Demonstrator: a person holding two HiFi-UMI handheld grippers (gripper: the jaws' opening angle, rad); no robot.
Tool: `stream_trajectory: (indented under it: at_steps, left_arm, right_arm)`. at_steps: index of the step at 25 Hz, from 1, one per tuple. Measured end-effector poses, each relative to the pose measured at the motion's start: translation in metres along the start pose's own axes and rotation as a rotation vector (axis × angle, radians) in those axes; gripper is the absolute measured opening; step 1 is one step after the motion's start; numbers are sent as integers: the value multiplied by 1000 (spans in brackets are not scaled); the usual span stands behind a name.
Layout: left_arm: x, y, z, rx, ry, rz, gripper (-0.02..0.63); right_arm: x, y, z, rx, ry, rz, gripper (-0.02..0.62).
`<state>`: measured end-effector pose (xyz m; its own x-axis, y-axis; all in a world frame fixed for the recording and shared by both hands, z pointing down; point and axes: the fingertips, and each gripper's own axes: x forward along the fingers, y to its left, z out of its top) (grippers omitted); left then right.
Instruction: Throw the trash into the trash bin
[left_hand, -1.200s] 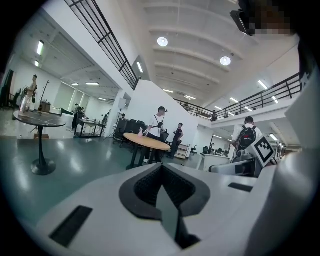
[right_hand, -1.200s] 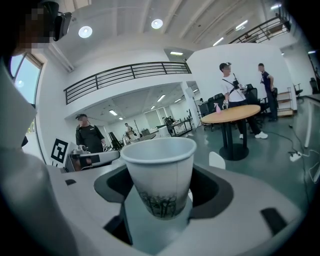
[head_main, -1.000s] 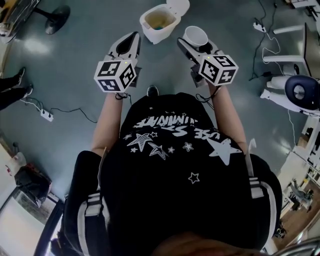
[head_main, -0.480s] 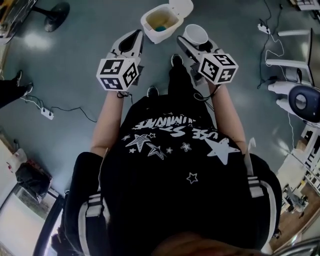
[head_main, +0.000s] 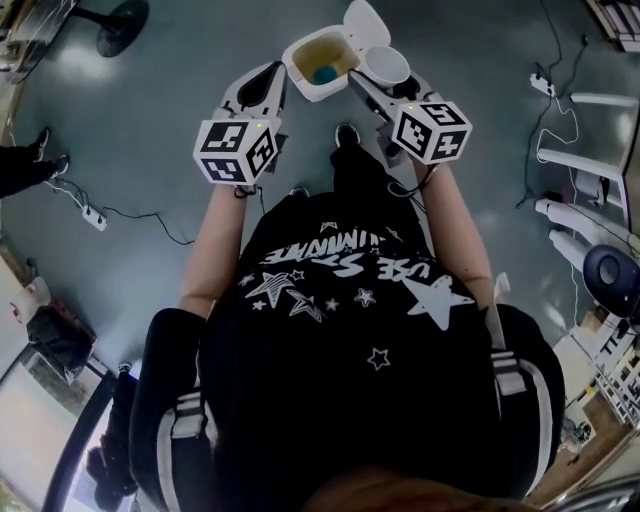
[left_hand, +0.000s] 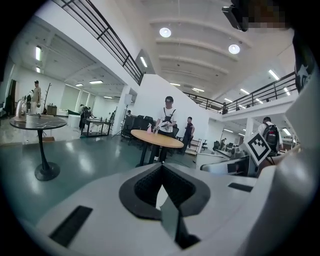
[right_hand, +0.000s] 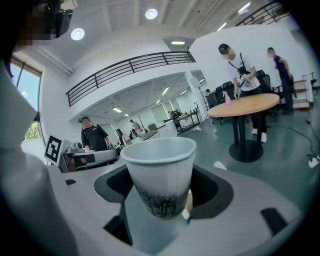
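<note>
We've walked up to the bin — the cup, clenched upright in our right gripper, now hangs just beside its rim; release looks next. Left gripper is pinched together, empty.

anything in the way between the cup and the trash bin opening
Nothing visible. The right gripper holds the paper cup upright, right beside the trash bin in the head view. The bin's lid is flipped back and its mouth is uncovered. The left gripper sits off to the bin's other side.
</note>
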<state>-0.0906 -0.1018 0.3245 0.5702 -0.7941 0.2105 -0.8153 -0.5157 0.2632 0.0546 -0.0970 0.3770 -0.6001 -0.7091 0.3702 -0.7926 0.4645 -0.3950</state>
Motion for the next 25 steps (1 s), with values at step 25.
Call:
stream_trajectory:
  at_steps: [25]
  left_arm:
    - [176,9,-41,-65,114,173,11]
  right_arm:
    - [94,-131,6,59,201,185,333]
